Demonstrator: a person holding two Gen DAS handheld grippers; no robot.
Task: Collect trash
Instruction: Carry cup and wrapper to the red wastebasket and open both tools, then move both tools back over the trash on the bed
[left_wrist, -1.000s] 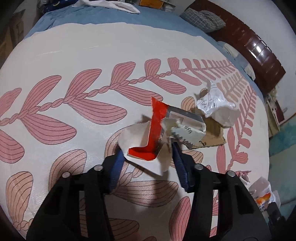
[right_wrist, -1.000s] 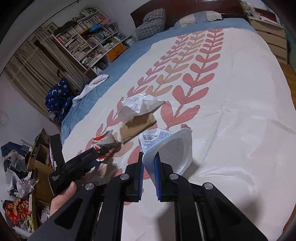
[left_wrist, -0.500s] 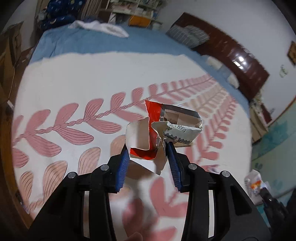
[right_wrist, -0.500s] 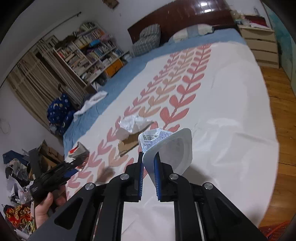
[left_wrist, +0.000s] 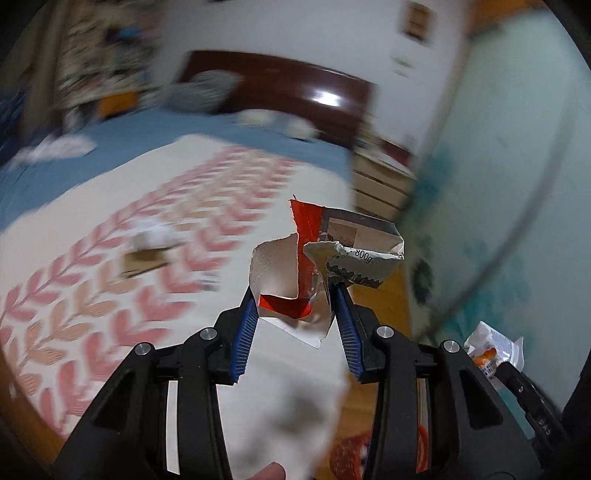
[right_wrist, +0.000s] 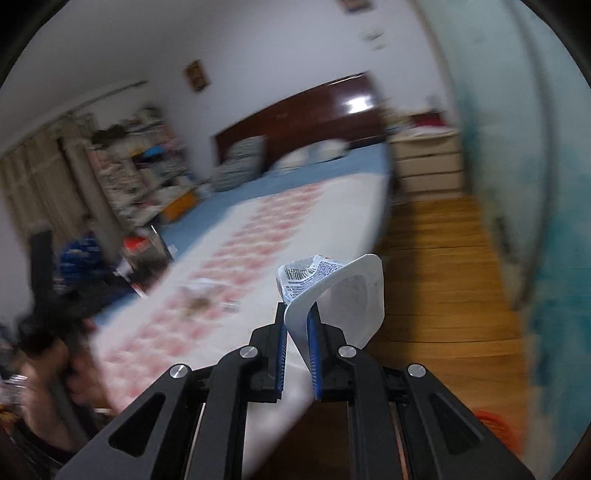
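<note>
1. The bed (left_wrist: 110, 229), with its leaf-print cover, carries blurred scraps (left_wrist: 147, 243).
2. Above the bed's edge, the left hand-held gripper (left_wrist: 295, 302) clamps a torn carton (left_wrist: 332, 254).
3. Beside the bed, the right hand-held gripper (right_wrist: 297, 317) pinches a white cup (right_wrist: 351, 295).

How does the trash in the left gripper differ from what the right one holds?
The torn carton in the left gripper is crumpled, red and grey card; the plastic cup in the right gripper is smooth, white and keeps its shape. The carton spreads the fingers wider; the cup's wall is pinched thin. Both are lifted clear of the bed.
</note>
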